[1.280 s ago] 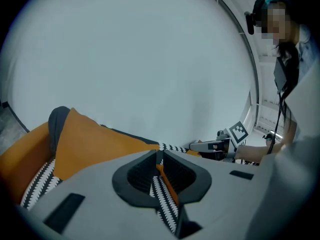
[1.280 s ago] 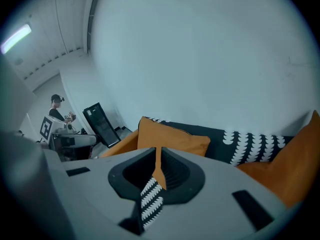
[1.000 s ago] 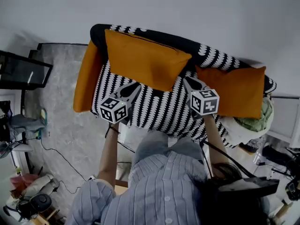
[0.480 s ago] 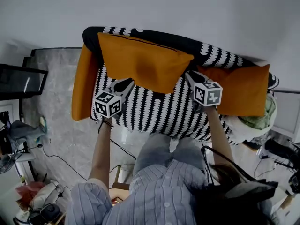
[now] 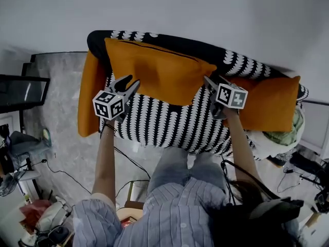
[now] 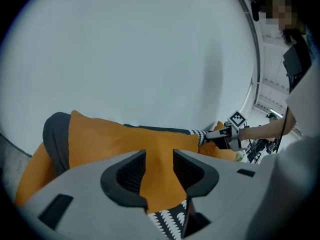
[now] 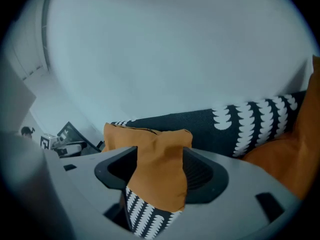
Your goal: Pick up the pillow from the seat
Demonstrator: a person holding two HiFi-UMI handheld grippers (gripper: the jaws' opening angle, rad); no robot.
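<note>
pillow: in the head view this large orange pillow leans against the back of the black-and-white patterned sofa, over the left half of the seat. the left gripper is at its lower left corner and the right gripper at its lower right corner. a second orange pillow lies at the sofa's right end.

in the left gripper view the jaws are opening. they stand a little apart, with the pillow's orange fabric showing in the gap between them and the patterned seat below.

in the right gripper view the jaws are opening too and stand wide. the pillow's bunched corner sits between them and fills the gap. the sofa's dark back runs behind it.
</note>
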